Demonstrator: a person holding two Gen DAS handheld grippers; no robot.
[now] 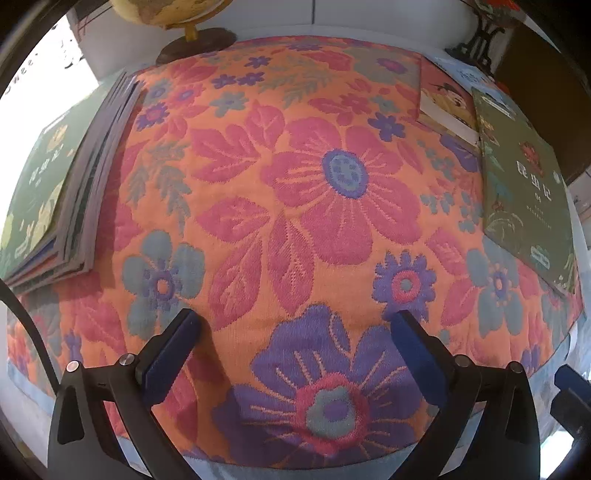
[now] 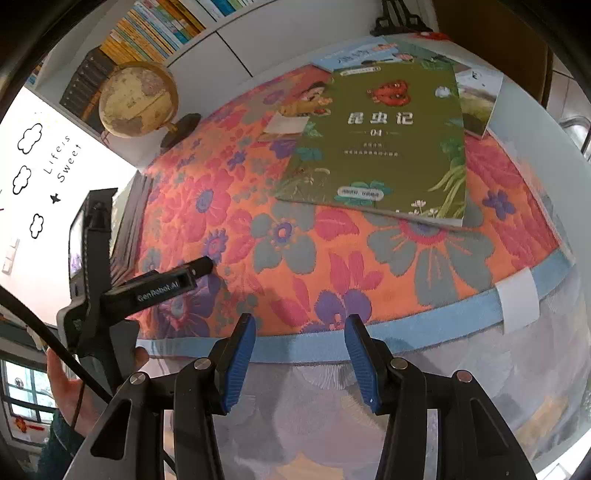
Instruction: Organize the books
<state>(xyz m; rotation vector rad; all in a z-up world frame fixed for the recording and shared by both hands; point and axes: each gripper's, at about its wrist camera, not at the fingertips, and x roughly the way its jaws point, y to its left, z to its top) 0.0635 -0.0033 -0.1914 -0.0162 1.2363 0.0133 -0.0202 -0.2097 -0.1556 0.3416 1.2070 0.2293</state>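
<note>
A green-covered book (image 2: 384, 147) lies flat at the right of the flowered cloth (image 1: 295, 184), on top of a few other loose books, one with a cartoon face (image 1: 447, 103). The same green book (image 1: 524, 192) shows in the left wrist view. At the cloth's left edge is a stack of several books (image 1: 48, 192) with a green cover on top. My left gripper (image 1: 295, 321) hangs open and wide over bare cloth between the two groups, holding nothing. My right gripper (image 2: 300, 325) is open over the table's front edge, in front of the green book, with nothing between its blue pads.
A globe (image 2: 136, 99) on a dark base stands at the back left, with a bookshelf (image 2: 155, 29) behind it. A black stand (image 1: 480, 40) is at the back right. A person's hand (image 2: 66, 387) holds the left gripper's handle. White tape (image 2: 517, 299) marks the cloth's blue hem.
</note>
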